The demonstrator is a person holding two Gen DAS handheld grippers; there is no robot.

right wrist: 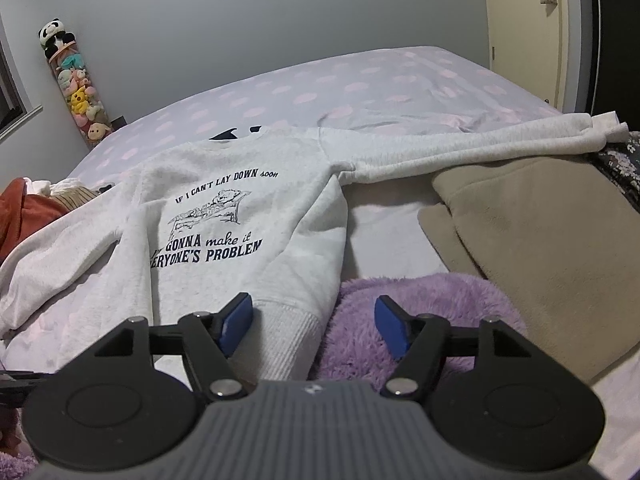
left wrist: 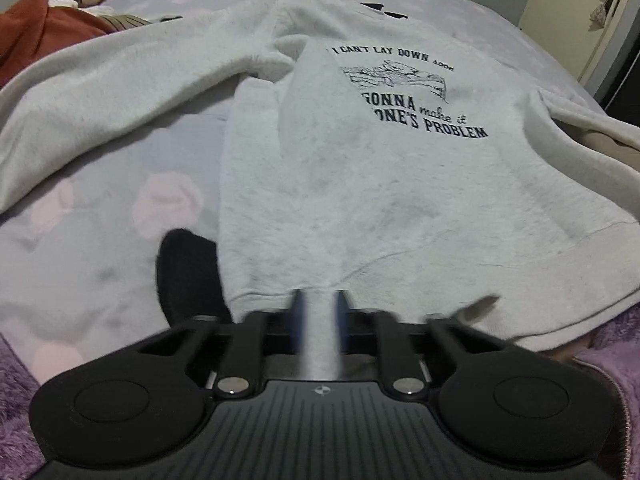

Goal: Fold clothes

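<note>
A light grey sweatshirt (left wrist: 360, 184) with black printed text lies front up on the bed. Its left sleeve (left wrist: 100, 92) trails off to the left. My left gripper (left wrist: 319, 300) is shut on the sweatshirt's bottom hem, with a strip of fabric pinched between its fingers. In the right wrist view the sweatshirt (right wrist: 240, 220) has its other sleeve (right wrist: 460, 148) stretched out to the right. My right gripper (right wrist: 316, 324) is open. The ribbed hem corner (right wrist: 288, 332) lies between its blue pads (right wrist: 238, 320), which do not press on it.
The bed has a lilac sheet with pink spots (right wrist: 360, 88). A fluffy purple blanket (right wrist: 420, 312) lies at the near edge, and a folded beige garment (right wrist: 540, 240) at the right. A rust-coloured garment (right wrist: 20, 216) sits far left. A dark object (left wrist: 188, 276) lies beside the hem.
</note>
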